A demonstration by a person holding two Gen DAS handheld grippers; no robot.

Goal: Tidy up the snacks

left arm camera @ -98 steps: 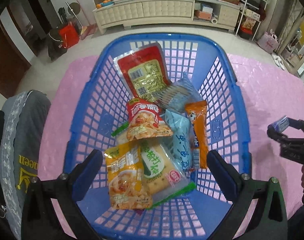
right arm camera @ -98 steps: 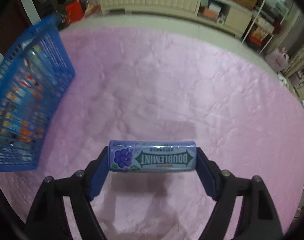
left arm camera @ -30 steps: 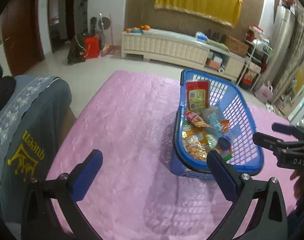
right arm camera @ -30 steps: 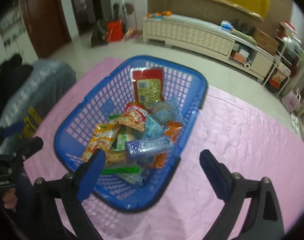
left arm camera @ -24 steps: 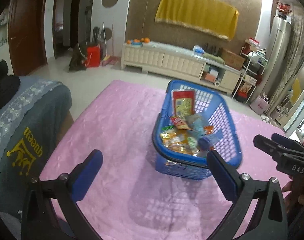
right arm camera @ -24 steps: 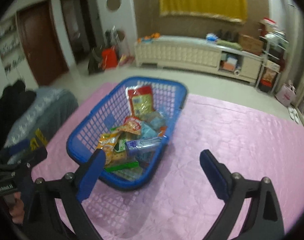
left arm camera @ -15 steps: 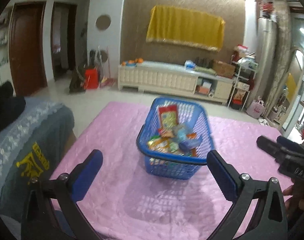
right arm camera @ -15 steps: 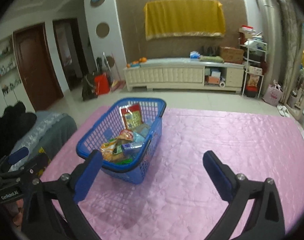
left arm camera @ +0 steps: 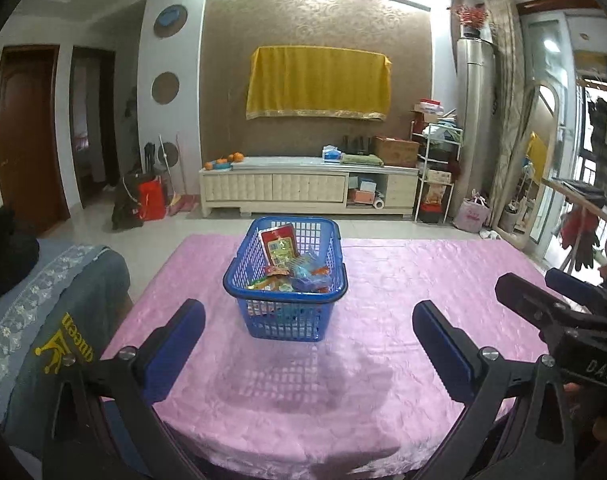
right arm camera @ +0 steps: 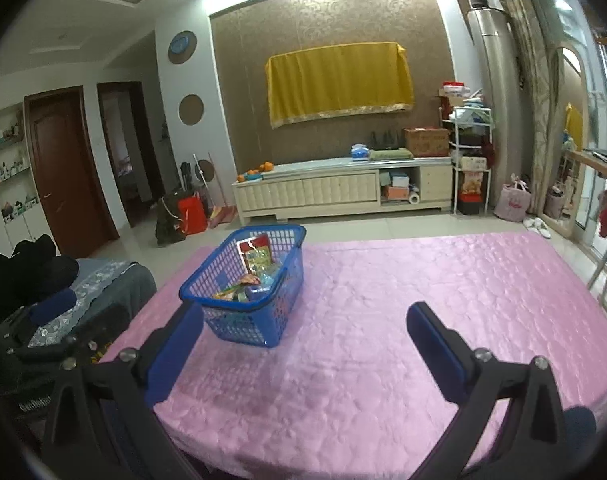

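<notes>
A pink quilted tablecloth [left arm camera: 403, 280] covers the table, and the blue basket [left arm camera: 239, 276] stands on it as the landmark for everything else. Half a second ago the basket filled more of both wrist views; now it looks smaller and farther off, and more of the room wall behind it shows, with the yellow cloth [left arm camera: 318, 82] hanging well above and behind the basket and the cream sideboard [left arm camera: 307, 190] on the floor behind it.

Inside the basket lies the heap of snack packets [left arm camera: 293, 272], with a red packet [left arm camera: 278, 246] leaning upright against the basket's far wall (the blue gum pack that the right gripper carried three seconds ago cannot be picked out clearly among them from here). To the left of the basket, off the table edge, a grey garment with yellow print [left arm camera: 59, 344] drapes over something.

The left gripper [left arm camera: 308, 340] hangs on the near side of the basket, its blue-padded fingers spread wide with nothing between them. The right gripper [right arm camera: 303, 340] sits near and to the right of the basket, likewise spread wide and empty; it also shows in the left wrist view, right of the basket.
</notes>
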